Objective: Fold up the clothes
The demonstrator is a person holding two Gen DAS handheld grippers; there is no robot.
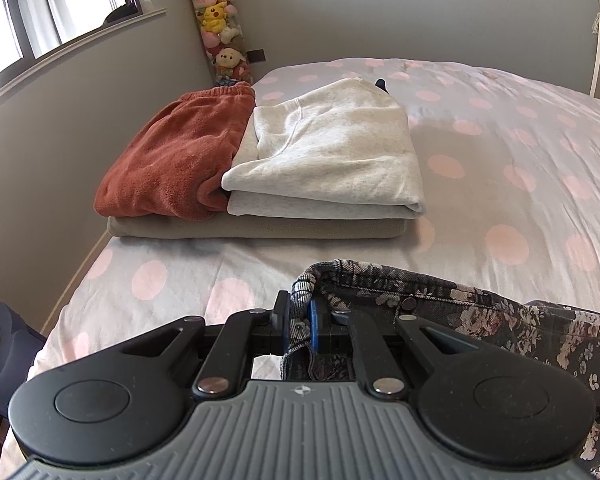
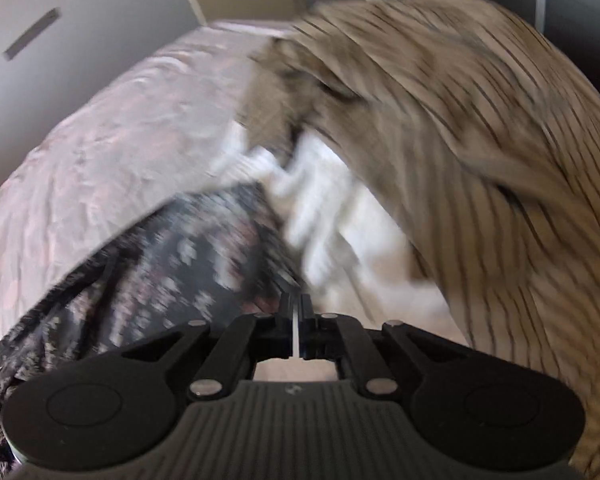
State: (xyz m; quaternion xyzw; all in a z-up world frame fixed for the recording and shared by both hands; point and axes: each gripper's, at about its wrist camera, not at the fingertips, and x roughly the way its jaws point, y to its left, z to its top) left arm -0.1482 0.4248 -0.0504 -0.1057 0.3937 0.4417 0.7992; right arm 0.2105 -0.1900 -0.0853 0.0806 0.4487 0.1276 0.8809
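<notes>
My left gripper (image 1: 300, 320) is shut on the waistband corner of a dark floral denim garment (image 1: 480, 316), which trails off to the right over the bed. In the blurred right wrist view the same floral garment (image 2: 160, 264) lies to the left of my right gripper (image 2: 298, 312). Its jaws stand nearly closed with a thin pale strip between them; I cannot tell what it is. A tan striped garment (image 2: 480, 140) and a white cloth (image 2: 320, 216) lie ahead of the right gripper.
A folded stack sits on the polka-dot bed (image 1: 500, 160): a rust fleece (image 1: 172, 160) and a light grey sweatshirt (image 1: 332, 152) on a taupe layer (image 1: 252, 228). The wall, a window (image 1: 60, 8) and a column of plush toys (image 1: 220, 20) lie left. A cupboard (image 2: 80, 20) stands behind.
</notes>
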